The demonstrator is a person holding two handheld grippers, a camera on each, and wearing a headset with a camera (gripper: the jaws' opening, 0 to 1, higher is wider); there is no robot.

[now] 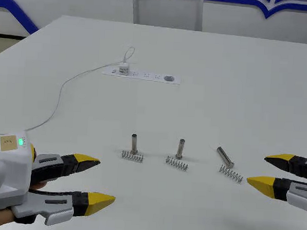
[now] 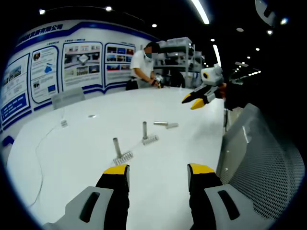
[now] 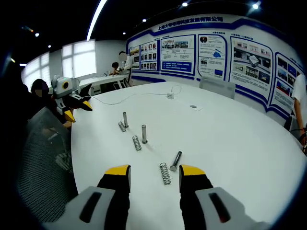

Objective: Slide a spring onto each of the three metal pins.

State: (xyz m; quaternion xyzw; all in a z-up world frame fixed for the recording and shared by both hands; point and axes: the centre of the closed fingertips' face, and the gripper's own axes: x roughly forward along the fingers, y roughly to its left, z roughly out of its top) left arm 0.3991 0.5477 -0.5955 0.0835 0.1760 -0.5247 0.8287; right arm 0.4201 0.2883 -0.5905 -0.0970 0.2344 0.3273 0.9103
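Observation:
Three metal pins stand in a row on the white table [image 1: 222, 72]. The left pin [image 1: 134, 143] and the middle pin [image 1: 180, 148] are upright, while the right pin [image 1: 225, 157] lies on its side. A loose spring lies in front of each: left spring [image 1: 132, 156], middle spring [image 1: 176, 163], right spring [image 1: 231, 173]. My left gripper [image 1: 101, 182] is open and empty, near the front edge, left of the row. To the right of the lying pin [image 3: 175, 160] and its spring [image 3: 164, 173], my right gripper [image 1: 261, 170] is open and empty.
A white power strip [image 1: 142, 75] with a plug and a trailing cable [image 1: 62, 89] lies beyond the pins. A grey chair [image 1: 167, 10] stands at the table's far edge. A person [image 2: 144, 67] works at another bench.

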